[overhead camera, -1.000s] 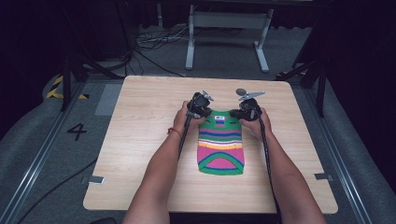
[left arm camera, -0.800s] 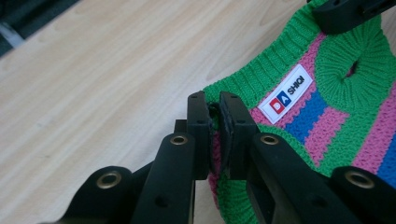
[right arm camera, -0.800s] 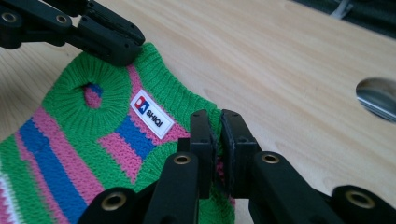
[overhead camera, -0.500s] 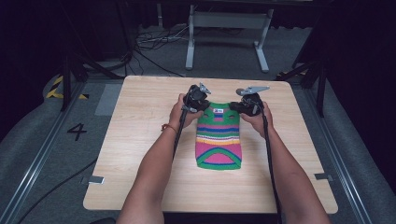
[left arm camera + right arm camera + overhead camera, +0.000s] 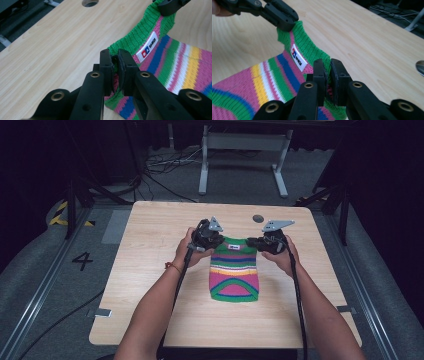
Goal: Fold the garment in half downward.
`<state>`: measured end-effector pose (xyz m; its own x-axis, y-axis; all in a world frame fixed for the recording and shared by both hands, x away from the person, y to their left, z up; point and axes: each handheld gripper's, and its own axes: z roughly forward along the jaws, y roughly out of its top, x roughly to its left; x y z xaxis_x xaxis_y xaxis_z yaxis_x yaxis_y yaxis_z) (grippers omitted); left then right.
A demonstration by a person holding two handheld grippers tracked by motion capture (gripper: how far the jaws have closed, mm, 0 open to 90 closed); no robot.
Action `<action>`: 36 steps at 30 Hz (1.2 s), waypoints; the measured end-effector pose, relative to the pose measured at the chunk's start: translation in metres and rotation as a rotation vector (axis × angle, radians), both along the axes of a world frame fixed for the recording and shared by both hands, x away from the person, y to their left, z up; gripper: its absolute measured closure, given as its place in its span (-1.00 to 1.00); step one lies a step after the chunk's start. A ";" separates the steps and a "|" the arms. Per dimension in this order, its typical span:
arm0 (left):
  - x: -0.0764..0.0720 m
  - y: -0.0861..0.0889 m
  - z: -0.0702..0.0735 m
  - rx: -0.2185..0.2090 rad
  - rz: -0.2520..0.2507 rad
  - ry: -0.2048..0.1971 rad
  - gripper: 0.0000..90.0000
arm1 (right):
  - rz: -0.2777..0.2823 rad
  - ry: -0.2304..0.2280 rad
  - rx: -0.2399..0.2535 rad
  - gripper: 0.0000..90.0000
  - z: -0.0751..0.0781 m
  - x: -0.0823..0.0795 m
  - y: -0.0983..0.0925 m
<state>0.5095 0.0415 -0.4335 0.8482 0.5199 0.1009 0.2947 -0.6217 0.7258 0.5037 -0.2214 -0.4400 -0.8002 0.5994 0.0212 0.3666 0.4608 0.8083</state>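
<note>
- Two grippers hold one striped knitted garment (image 5: 234,272) by its far green edge; it lies on the wooden table (image 5: 150,270), near the middle
- left gripper (image 5: 114,65): jaws closed on the left corner of this edge
- right gripper (image 5: 328,72): jaws closed on the right corner; a white label (image 5: 149,46) sits between them

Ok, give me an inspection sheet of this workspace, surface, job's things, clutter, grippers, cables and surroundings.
Surface: light wooden table with a round hole near the far edge.
Job's things: striped knit garment, white label at its green neckband.
Clutter: nothing seen.
Grippers: left gripper and right gripper each shut on the neckband, at opposite top corners.
Cables: one cable trails along each forearm; more cables lie on the floor.
Surroundings: grey floor, metal stand, floor mark 4.
</note>
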 end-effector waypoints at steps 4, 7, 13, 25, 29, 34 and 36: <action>-0.011 0.001 -0.003 0.004 -0.020 -0.006 0.84 | 0.030 -0.002 -0.012 0.86 -0.002 -0.009 0.001; -0.020 0.003 -0.006 0.007 -0.037 -0.012 0.84 | 0.047 0.001 -0.007 0.85 -0.003 -0.015 0.000; -0.034 0.003 -0.005 0.013 -0.078 -0.027 0.84 | 0.084 0.011 -0.010 0.85 -0.005 -0.027 -0.002; -0.072 0.004 -0.005 0.021 -0.164 -0.045 0.84 | 0.173 0.025 -0.041 0.83 -0.005 -0.057 -0.008; -0.082 0.004 -0.010 0.041 -0.186 -0.040 0.84 | 0.191 0.032 -0.042 0.83 -0.007 -0.065 -0.009; -0.094 0.008 -0.016 0.064 -0.194 -0.020 0.84 | 0.218 0.048 -0.059 0.83 -0.013 -0.080 -0.006; -0.098 0.010 -0.017 0.066 -0.192 -0.025 0.84 | 0.235 0.048 -0.075 0.83 -0.015 -0.086 -0.003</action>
